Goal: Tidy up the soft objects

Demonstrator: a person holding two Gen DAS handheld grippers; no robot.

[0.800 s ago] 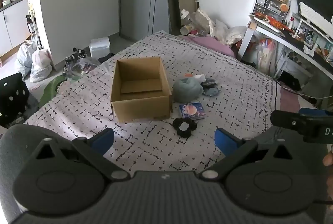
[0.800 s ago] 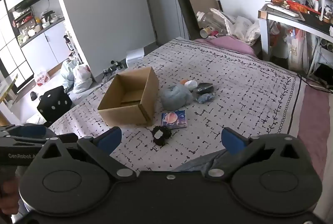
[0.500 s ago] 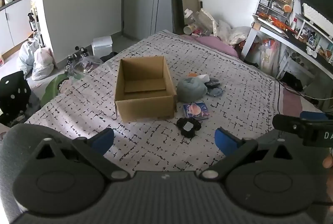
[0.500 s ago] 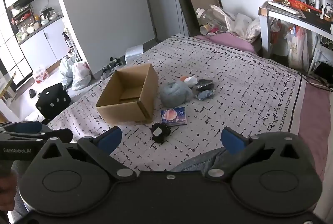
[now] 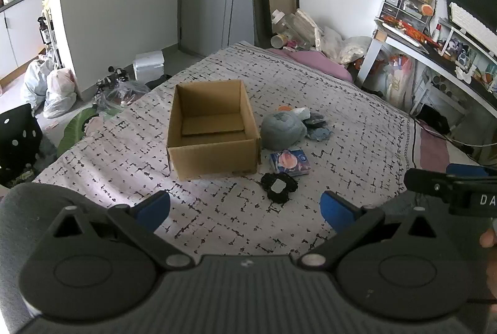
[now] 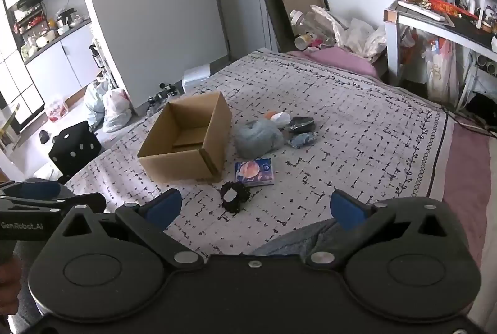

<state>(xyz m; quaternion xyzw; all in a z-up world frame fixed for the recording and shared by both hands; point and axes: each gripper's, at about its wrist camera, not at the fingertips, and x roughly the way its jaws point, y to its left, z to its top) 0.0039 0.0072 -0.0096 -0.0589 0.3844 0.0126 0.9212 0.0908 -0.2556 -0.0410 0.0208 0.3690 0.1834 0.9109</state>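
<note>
Currently both units hover over the near edge of the bed [image 5: 357, 116], angled down toward the pile. Left hand-held gripper [image 5: 245, 205]: jaws at full spread, nothing btwn them. Right hand-held gripper [image 6: 254, 206]: same, wide apart and empty. Nearest soft item = black scrunchie [image 5: 278, 187], lying flat on the bedspread just ahead of both; in left view it sits slightly right of the jaw midline, in right view slightly left of it, so it lies btwn the two units. No long axis, roughly round, so approach angle matters little. Judgement: neither hand clearly nearer; the left has the shorter carry to the box. Just beyond it: flat blue packet [image 5: 290, 162], then grey-blue bundle [image 5: 282, 129] touching the box's right wall, w/ small dark and blue pieces [image 5: 318, 129] plus an orange/white item [image 5: 293, 110] behind. Cardboard box [image 5: 214, 158]: open top, left of the pile, holds only a loose cardboard sheet on its floor; no soft objs in it yet.
</note>
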